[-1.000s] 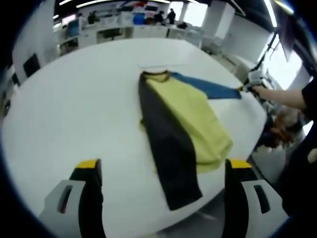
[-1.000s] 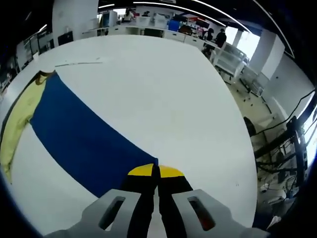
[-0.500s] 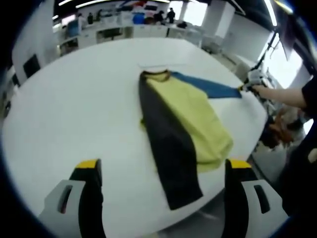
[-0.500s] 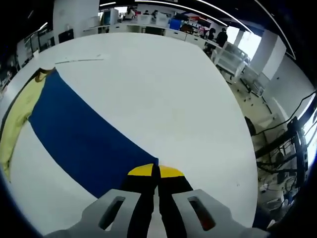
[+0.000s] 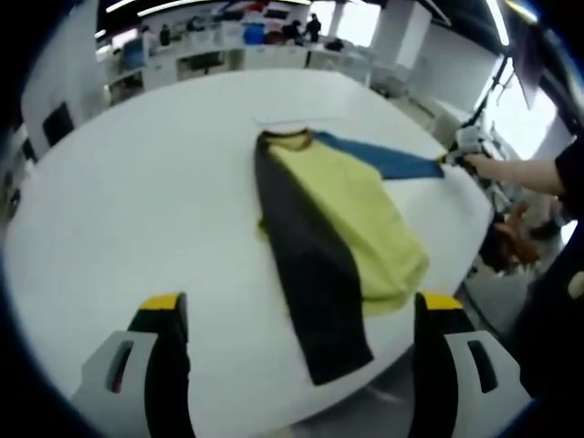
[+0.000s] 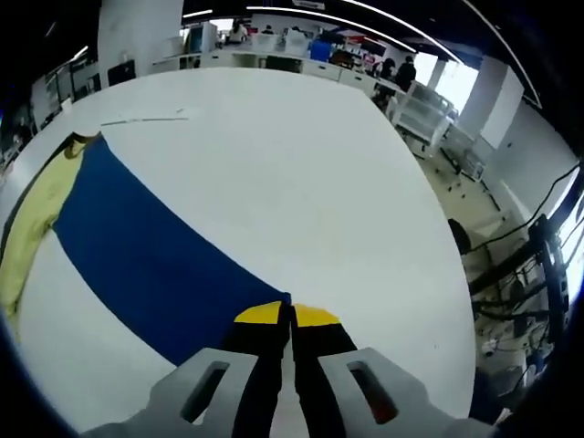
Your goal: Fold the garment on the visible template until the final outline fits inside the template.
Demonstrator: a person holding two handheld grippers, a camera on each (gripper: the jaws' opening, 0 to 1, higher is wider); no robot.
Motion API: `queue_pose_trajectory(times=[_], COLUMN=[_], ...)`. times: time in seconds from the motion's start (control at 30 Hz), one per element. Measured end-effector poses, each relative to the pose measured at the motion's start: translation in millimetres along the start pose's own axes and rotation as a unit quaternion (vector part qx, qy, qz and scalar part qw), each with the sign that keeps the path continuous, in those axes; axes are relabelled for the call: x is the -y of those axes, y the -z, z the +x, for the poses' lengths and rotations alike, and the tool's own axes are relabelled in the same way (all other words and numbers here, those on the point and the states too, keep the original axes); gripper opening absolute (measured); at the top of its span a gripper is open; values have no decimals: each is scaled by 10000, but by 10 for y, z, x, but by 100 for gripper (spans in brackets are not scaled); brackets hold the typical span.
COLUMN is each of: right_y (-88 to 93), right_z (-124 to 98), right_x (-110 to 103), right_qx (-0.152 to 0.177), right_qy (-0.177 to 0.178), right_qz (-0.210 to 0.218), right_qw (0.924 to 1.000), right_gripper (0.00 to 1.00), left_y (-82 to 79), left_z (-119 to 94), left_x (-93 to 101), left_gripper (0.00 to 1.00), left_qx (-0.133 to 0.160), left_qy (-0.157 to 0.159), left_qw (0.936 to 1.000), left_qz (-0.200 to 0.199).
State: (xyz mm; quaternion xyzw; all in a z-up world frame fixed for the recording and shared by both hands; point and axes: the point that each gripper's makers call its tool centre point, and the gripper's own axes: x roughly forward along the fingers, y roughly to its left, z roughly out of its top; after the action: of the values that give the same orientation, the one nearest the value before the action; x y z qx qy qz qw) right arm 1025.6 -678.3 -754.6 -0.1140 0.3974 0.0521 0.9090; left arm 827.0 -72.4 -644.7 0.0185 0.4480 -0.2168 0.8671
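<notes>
A garment lies on the white table [image 5: 137, 210]: a yellow body [image 5: 351, 214], a dark grey sleeve [image 5: 310, 274] and a blue sleeve [image 5: 379, 160] stretched out to the right. My left gripper [image 5: 297, 310] is open above the table's near edge, short of the garment. My right gripper [image 6: 290, 315] is shut on the blue sleeve's [image 6: 146, 255] cuff, holding it out flat; in the left gripper view that gripper [image 5: 456, 157] pinches the sleeve end. The yellow body [image 6: 36, 219] lies at the left edge of the right gripper view. A thin template line [image 6: 146, 117] runs past the collar.
A person's arm [image 5: 525, 173] reaches in from the right. The table's edge curves close by the garment's hem [image 5: 429, 301]. Desks, shelves and people stand far behind [image 5: 228, 36]. Chairs and cables sit off the table's right side [image 6: 511, 265].
</notes>
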Motion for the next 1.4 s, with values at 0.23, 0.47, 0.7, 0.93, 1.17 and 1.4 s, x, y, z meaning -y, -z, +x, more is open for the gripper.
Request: queue_pose_trajectory(times=[0.23, 0.47, 0.7, 0.93, 1.17, 1.4], right_y=[-20, -42, -77, -195, -345, -520], right_z=[-106, -280, -506, -788, -1029, -1317], right_x=[42, 57, -11, -273, -626, -939], right_qx=[-2, 80, 219, 549, 855, 1220], right_qy=[28, 47, 14, -177, -451, -718], right_qz=[-259, -192, -151, -329, -546, -501], right_qw=[9997, 9998, 9996, 9978, 9938, 9887], right_gripper=[7, 9, 15, 20, 29, 34], left_y=[-16, -54, -104, -131, -176, -128], left_z=[-1, -42, -157, -284, -404, -492], left_x=[11, 67, 92, 124, 199, 243], left_gripper=[99, 99, 99, 99, 99, 99], left_qx=[39, 117, 285, 411, 559, 631], left_qy=[16, 69, 62, 65, 130, 161], left_qw=[10000, 9999, 9994, 9989, 9978, 9973], left_qz=[34, 104, 161, 231, 319, 353])
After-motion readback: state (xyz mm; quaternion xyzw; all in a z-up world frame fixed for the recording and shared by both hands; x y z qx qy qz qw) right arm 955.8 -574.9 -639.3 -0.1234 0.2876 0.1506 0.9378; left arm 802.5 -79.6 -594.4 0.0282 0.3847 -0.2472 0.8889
